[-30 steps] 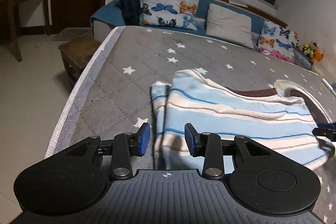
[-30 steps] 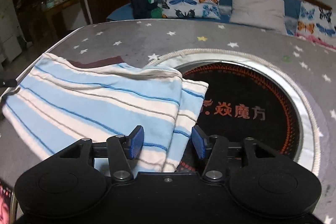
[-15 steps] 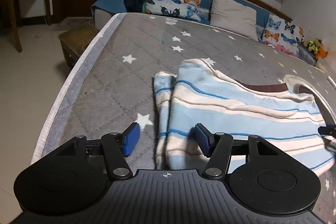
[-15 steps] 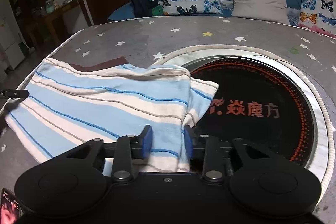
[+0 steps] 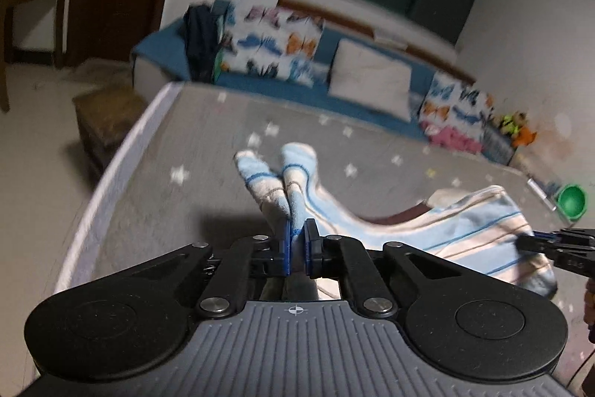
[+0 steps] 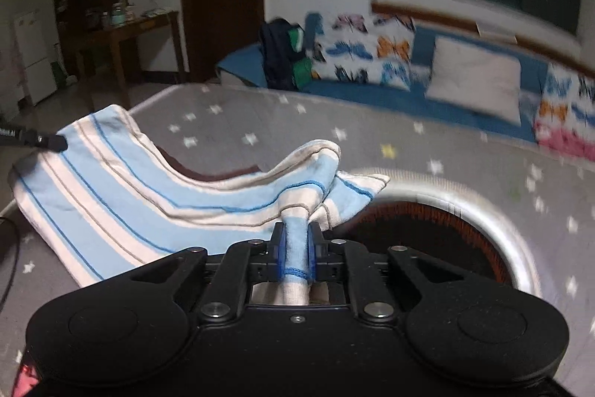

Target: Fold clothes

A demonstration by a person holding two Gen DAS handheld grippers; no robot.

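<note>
The light-blue and cream striped knit garment [image 6: 122, 196] hangs stretched sideways above the grey star-print table cover [image 5: 208, 203], one end pinched tight in the left gripper [image 5: 296, 248], the other in the right gripper [image 6: 296, 257], so the fold goes forward, I think.

Each claw [image 5: 296, 248] [image 6: 297, 253] had blue pads, black linkage arms with silver screws, round black housings; the left bore a ribbed grey plate.

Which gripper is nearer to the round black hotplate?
Right. The right gripper holds the striped garment beside the hotplate; the left gripper holds its far end.
</note>
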